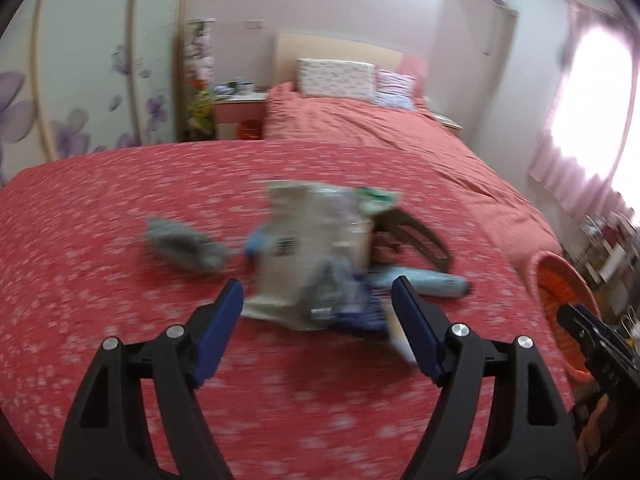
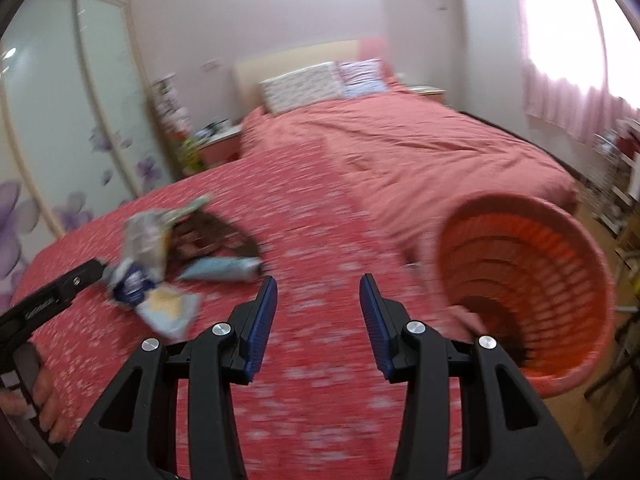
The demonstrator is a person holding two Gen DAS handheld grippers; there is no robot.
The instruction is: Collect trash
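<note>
A blurred heap of trash lies on the red speckled bedcover [image 1: 100, 220]: a beige and clear plastic bag [image 1: 308, 236], a blue wrapper [image 1: 360, 312], a light blue tube [image 1: 432, 282] and a grey crumpled wad [image 1: 180, 244]. My left gripper [image 1: 318, 296] is open just short of the heap, and its pads touch nothing. In the right wrist view the heap [image 2: 148, 240] is at the left, with a yellowish wrapper [image 2: 168, 308] and one of the left gripper's fingers [image 2: 78, 278] beside it. My right gripper [image 2: 318, 284] is open and empty over the bedcover, left of an orange basket [image 2: 540, 276].
A dark brown curved strap [image 1: 420, 232] lies behind the heap. The orange basket [image 1: 560, 268] stands tilted at the bed's right edge. A second pink-covered bed [image 2: 420, 148] with pillows lies beyond. Wardrobe doors [image 1: 80, 80] stand at the left, and a curtained window [image 2: 560, 60] at the right.
</note>
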